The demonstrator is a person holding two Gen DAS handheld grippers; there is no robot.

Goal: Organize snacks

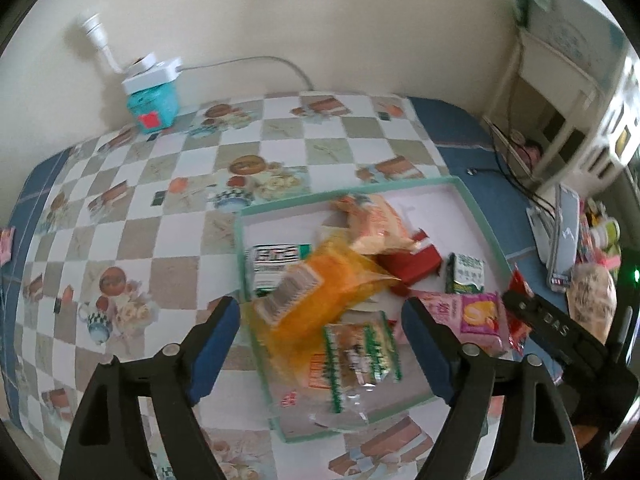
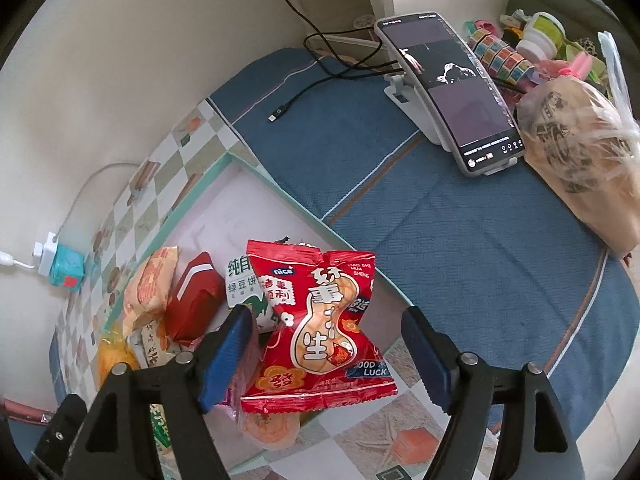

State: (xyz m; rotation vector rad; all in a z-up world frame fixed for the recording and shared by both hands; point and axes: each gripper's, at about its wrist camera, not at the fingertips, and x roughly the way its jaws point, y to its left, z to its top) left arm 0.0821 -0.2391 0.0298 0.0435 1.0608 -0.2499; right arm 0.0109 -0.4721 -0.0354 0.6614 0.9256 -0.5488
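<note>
A shallow teal-rimmed tray on the checkered tablecloth holds a pile of snacks. In it are an orange bag, a clear packet with green edges, a red box, a small green packet and a pink packet. My left gripper hangs open above the orange bag and the clear packet, touching neither. In the right wrist view a red peanut packet rests on the pile at the tray's rim. My right gripper stands open around it, pads apart from it.
A phone on a white stand and a brown bag in clear plastic stand on the blue cloth to the right. A black cable lies behind. A teal box with a white plug sits by the wall.
</note>
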